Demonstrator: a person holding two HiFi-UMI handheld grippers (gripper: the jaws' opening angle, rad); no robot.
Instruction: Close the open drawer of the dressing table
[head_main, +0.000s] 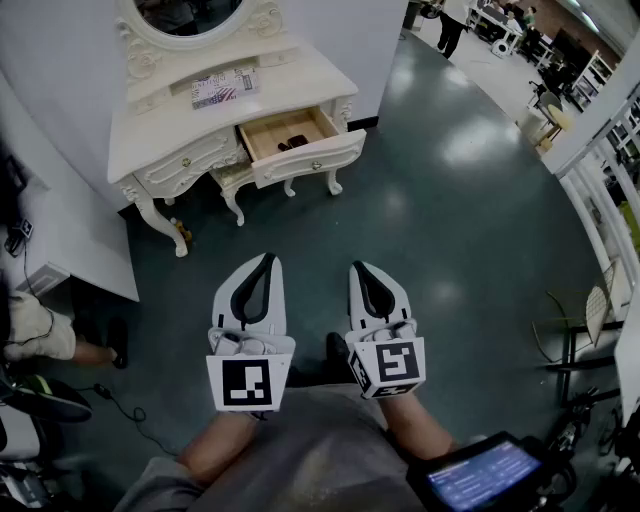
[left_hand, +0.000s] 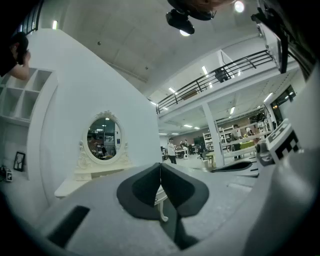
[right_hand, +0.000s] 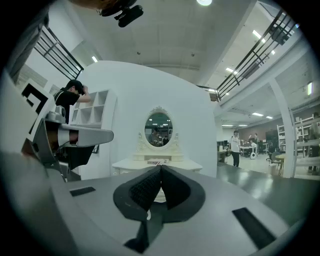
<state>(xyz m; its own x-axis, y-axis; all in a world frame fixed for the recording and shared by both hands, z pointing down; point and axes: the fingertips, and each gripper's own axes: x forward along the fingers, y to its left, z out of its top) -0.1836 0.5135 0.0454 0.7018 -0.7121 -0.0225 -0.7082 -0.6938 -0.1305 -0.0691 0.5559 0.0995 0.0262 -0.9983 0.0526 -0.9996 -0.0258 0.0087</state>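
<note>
The cream-white carved desk (head_main: 170, 135) looks like smoothly painted wood with a soft sheen, while the inside of its open drawer (head_main: 290, 130) shows bare, pale, matt wood. The dark teal floor (head_main: 450, 210) is polished and glossy, mirroring the ceiling lights. The left tool (head_main: 266, 259) and the right tool (head_main: 357, 266) have matt white plastic shells and black rubbery pads (right_hand: 144, 187), finely ribbed on the right one.

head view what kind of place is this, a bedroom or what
Probably a big lab or workshop hall, not a home: the dressing table stands on a glossy dark floor, with a mezzanine railing and distant shelving.
</note>
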